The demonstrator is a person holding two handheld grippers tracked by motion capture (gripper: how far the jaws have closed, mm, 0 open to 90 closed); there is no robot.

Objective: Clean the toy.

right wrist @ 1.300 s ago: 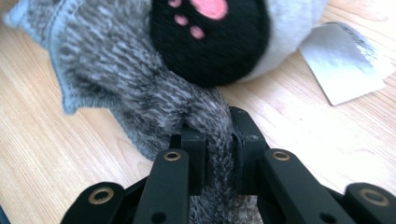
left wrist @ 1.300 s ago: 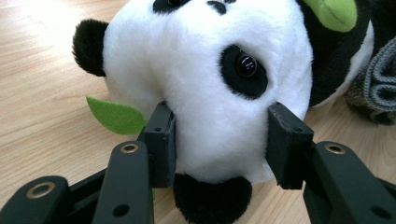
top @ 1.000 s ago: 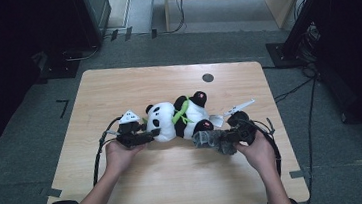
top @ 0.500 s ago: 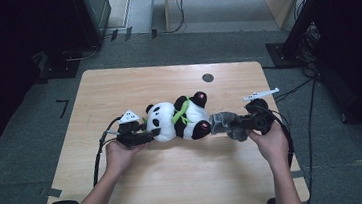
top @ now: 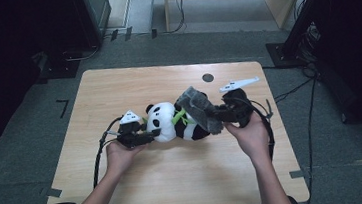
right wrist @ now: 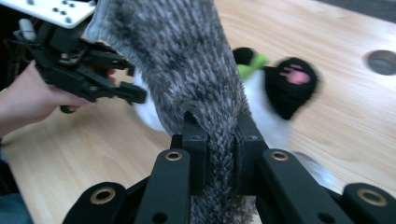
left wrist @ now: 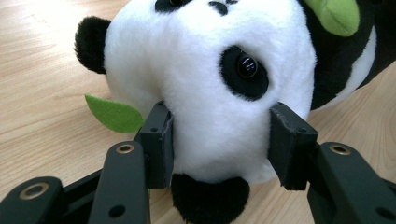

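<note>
moved: right gripper [top: 220,114] risen since earlier, grey knitted sock [top: 197,108] lifted clear of panda's leg
right jaws: clamped on sock
left jaws: easing wider, panda [left wrist: 210,84] head between them on bench [top: 176,183]
meaning: sock nearly off

The high view looks down over my forearms onto the whole table [top: 132,86]. My left gripper view sits close against the panda [left wrist: 210,88], facing its head; my right gripper view shares it, farther off.

The grey knitted cloth [right wrist: 187,70] hides the blurred panda's [right wrist: 280,93] middle.
</note>
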